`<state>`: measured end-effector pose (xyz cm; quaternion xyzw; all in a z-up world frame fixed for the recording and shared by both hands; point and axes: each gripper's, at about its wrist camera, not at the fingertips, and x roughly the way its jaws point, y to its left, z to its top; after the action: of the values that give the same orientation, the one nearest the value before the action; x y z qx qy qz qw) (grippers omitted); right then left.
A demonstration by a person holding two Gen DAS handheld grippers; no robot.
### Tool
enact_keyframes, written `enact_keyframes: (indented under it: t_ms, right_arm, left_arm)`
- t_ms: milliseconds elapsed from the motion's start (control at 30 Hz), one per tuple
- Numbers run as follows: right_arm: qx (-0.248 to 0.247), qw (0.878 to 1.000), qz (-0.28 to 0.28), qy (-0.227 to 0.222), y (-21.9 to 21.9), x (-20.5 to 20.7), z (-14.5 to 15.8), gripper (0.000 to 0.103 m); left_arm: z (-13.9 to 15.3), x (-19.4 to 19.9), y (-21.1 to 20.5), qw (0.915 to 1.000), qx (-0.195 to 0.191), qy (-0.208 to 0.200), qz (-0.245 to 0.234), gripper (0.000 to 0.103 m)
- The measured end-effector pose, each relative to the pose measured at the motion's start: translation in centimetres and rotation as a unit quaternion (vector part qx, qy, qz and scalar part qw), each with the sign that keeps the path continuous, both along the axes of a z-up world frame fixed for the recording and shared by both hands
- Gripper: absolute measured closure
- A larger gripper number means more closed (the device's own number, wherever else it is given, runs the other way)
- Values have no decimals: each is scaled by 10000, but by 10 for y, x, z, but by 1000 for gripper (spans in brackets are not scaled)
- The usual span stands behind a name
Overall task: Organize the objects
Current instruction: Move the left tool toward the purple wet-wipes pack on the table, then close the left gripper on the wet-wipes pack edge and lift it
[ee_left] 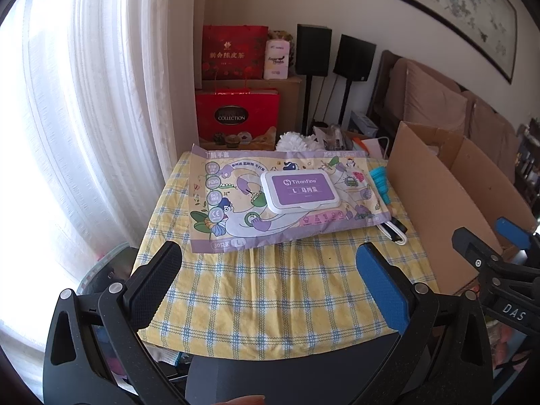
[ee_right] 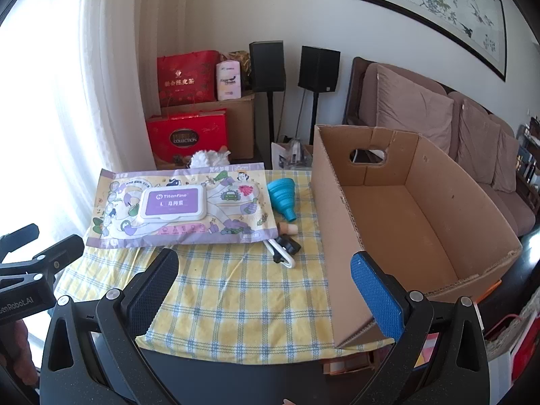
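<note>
A flat purple glove pack (ee_left: 270,202) (ee_right: 182,209) with a white flip lid lies across the far half of the yellow checked table (ee_left: 270,297) (ee_right: 243,290). Right of it sit a blue collapsible funnel (ee_right: 282,199) (ee_left: 379,182), a small cork-like piece (ee_right: 287,228) and a black-and-white clip with a cable (ee_right: 285,248) (ee_left: 396,231). An open cardboard box (ee_right: 405,222) (ee_left: 449,209) stands empty at the table's right. My left gripper (ee_left: 270,263) and right gripper (ee_right: 265,270) both hover open over the near table edge, holding nothing.
Red gift bags (ee_right: 187,108) and a brown carton are stacked behind the table by a white curtain (ee_left: 84,118). Two black speakers (ee_right: 319,67) on stands and a brown sofa (ee_right: 438,128) line the back wall. A white fluffy item (ee_right: 206,158) sits behind the pack.
</note>
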<state>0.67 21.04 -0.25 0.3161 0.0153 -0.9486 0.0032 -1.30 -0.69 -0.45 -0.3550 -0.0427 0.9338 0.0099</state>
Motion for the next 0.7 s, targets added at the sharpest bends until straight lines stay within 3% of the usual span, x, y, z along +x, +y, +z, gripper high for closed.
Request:
enact_keyframes:
  t_ms: [200, 433, 700]
  right_arm:
    - [27, 9995, 303, -21, -9, -22, -4, 0]
    - [293, 9974, 657, -11, -28, -48, -11, 0]
    - [168, 9948, 964, -277, -38, -92, -34, 0]
  left_arm:
    - [-2, -19, -14, 9998, 119, 19, -163, 0]
    - [-7, -45, -46, 9993, 354, 85, 4, 0]
    - [-29, -81, -69, 9983, 572, -69, 75, 0]
